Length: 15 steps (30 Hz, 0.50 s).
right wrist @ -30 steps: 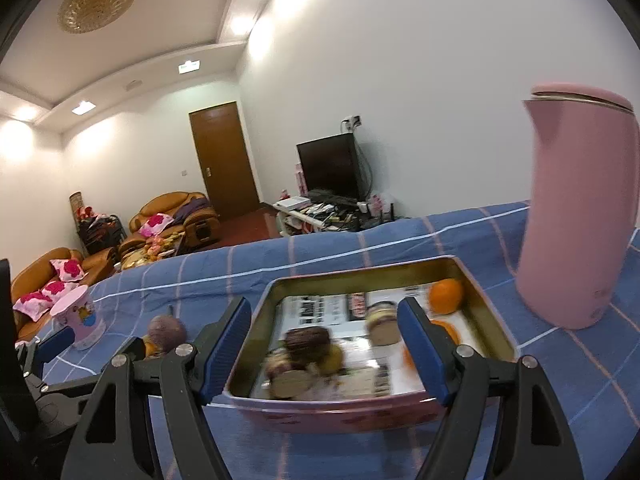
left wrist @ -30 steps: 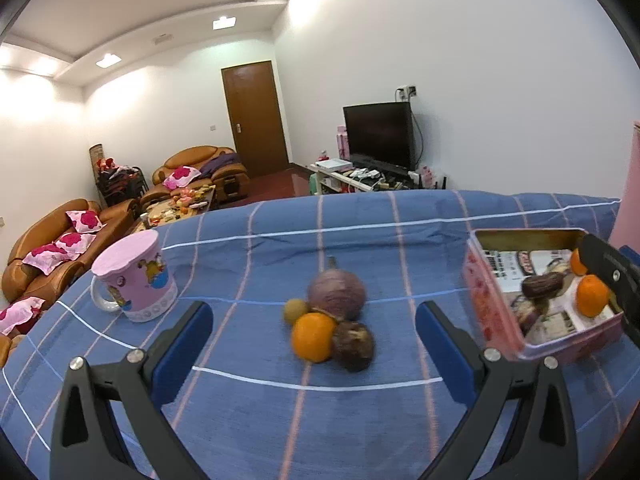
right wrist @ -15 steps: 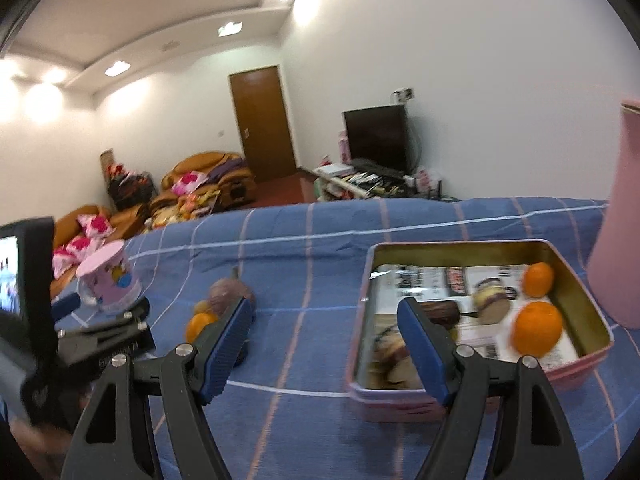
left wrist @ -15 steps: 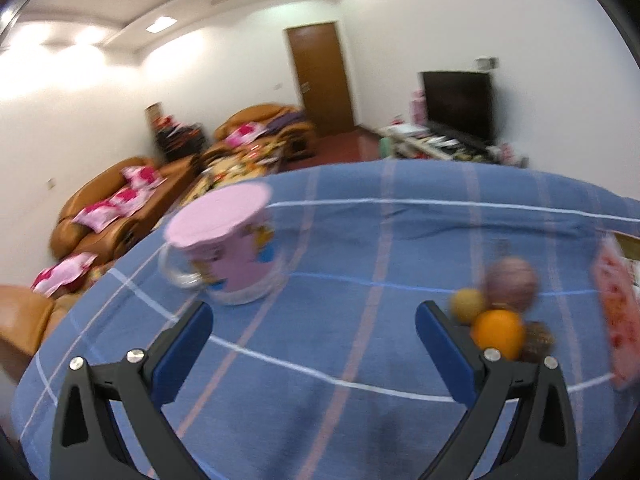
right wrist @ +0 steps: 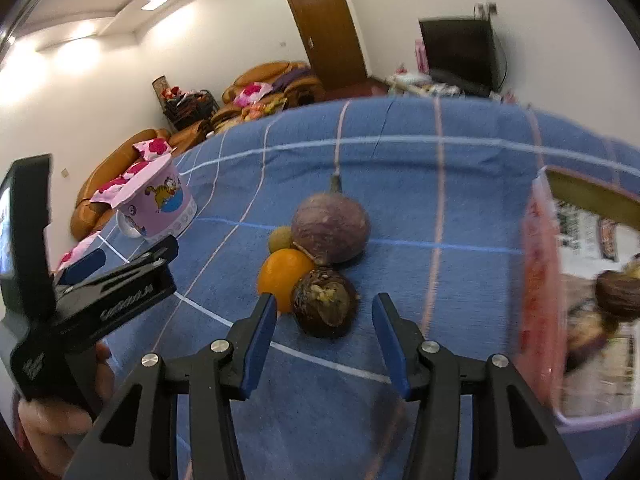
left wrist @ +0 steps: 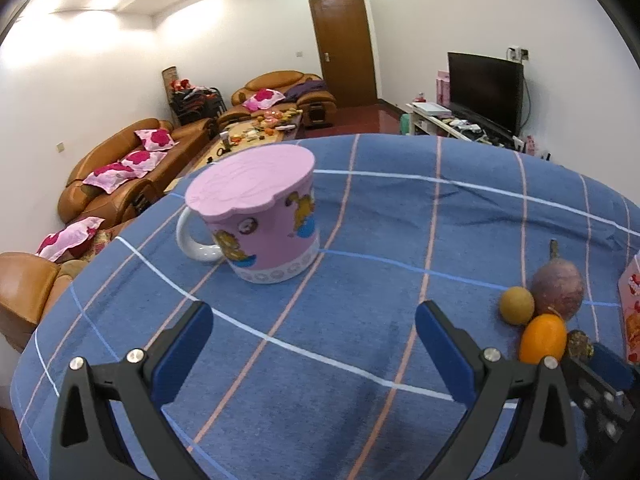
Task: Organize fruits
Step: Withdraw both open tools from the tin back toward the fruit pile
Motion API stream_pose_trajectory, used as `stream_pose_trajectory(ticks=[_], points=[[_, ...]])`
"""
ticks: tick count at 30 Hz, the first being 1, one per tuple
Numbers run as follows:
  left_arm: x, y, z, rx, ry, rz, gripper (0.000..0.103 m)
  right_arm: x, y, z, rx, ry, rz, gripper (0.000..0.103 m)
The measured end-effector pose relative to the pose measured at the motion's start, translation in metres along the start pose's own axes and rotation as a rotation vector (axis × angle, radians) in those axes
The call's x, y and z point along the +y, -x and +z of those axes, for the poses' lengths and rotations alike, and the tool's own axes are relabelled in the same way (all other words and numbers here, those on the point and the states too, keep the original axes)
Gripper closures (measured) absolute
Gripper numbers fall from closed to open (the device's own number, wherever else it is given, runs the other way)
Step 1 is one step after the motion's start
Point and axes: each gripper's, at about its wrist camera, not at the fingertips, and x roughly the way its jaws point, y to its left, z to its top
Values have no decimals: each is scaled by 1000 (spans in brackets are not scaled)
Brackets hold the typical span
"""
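Note:
Four fruits are piled on the blue checked tablecloth: a purple round fruit (right wrist: pixel 330 228), a small yellow-brown fruit (right wrist: pixel 280 238), an orange (right wrist: pixel 282 276) and a dark brown fruit (right wrist: pixel 324 302). My right gripper (right wrist: pixel 324 320) sits low over the dark brown fruit. Its jaws are closing, one on each side of the fruit, with a gap still showing on both sides. My left gripper (left wrist: pixel 312 332) is open over bare cloth in front of a pink mug (left wrist: pixel 256 216). In that view the purple fruit (left wrist: pixel 558 286) and the orange (left wrist: pixel 543 338) lie to its right.
A pink tin (right wrist: pixel 540 300) holding more fruit stands right of the pile. The pink mug (right wrist: pixel 156 200) is at the left, and a hand (right wrist: pixel 52 420) holds the left gripper's body (right wrist: pixel 100 292) near it. Sofas and a TV stand beyond the table.
The right gripper swung left from the tin to the fruit pile, dropped closer, and its jaws narrowed. The left gripper swung left from the pile to the mug.

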Motion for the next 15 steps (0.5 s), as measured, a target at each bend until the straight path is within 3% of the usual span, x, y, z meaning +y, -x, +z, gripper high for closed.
stream_pose_trajectory(ticks=[4,5,9,15], points=[[-3,1,0,6,-8,-17,0,-4,-11,3,30,-46,61,55],[-3,0,0,11,-6,-27,0,-2,-12,2,31,-46,65,62],[-3,1,-1,17,-2,-68,0,2,-10,0,39,-31,79,63],[-8,9,-1,-17,-20,-171,0,2,26,-9,-59,1,51,63]])
